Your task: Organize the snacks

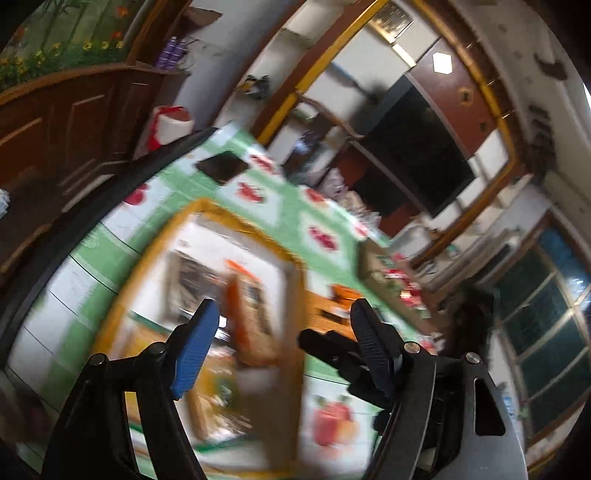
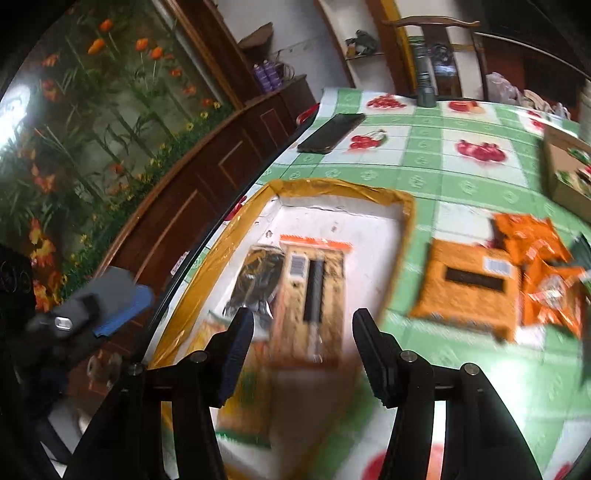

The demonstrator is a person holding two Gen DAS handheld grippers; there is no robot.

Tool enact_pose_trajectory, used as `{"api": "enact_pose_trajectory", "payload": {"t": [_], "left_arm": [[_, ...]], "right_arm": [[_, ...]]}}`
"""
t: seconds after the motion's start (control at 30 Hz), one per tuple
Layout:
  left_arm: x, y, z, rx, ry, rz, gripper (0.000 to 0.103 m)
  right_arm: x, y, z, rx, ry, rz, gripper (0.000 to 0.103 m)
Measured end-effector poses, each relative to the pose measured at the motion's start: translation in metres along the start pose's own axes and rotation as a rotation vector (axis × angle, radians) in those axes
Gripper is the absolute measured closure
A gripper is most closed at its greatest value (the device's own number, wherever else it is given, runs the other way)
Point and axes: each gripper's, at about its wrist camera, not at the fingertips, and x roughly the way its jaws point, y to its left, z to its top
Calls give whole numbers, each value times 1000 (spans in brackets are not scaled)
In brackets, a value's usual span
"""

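A shallow white box with a yellow-taped rim [image 2: 343,188] lies on the fruit-print tablecloth; it also shows, blurred, in the left wrist view [image 1: 207,210]. Inside lie an orange-topped snack packet [image 2: 314,291] and a dark packet [image 2: 258,280]. An orange packet [image 2: 469,288] and several smaller orange packets [image 2: 543,273] lie on the cloth to the right of the box. My right gripper [image 2: 301,325] is open and empty above the box's near end. My left gripper [image 1: 282,317] is open and empty, tilted over the box; its fingertip [image 2: 122,306] shows at the table's left edge.
A black phone [image 2: 332,133] lies at the far left of the table. A grey flashlight [image 2: 424,81] stands at the far edge by a wooden chair [image 2: 432,26]. A cardboard box [image 2: 565,173] with packets sits at the right. A wooden cabinet [image 2: 207,162] runs along the left.
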Motion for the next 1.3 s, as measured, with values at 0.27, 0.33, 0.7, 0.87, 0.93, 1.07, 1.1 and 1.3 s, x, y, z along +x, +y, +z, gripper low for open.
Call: {"api": "enact_pose_trajectory", "payload": {"t": [0.27,0.33,0.7,0.87,0.93,1.07,1.1,1.3], "left_arm": [[-12,-53,-31,43,-1,-81,29],[-17,-74,-37,104,-24,-35,29],[51,-121,-62,182,176,-73,0],[79,-124,-74,195,240,-48,0],[83,-124,-78,200,247,-34,0],[90,-120,-79,184,263,-17,0],[91,-118,-80,181,266,-14,0],[92,-105,-81,154,271,8,0]], "right_arm": [[-78,-60,-38,66,-101,-77,39],[-98,-86,-46,103,-120,-101,39],[-176,-218,-56,311,-242,-219,34],[-153,-256,-48,360,-219,-232,34],[-140,-263,-41,363,-218,-249,34],[-116,-261,-17,325,-199,-228,34],[-110,-258,-11,310,-188,-225,35],[-65,-238,2,219,-67,-247,74]]}}
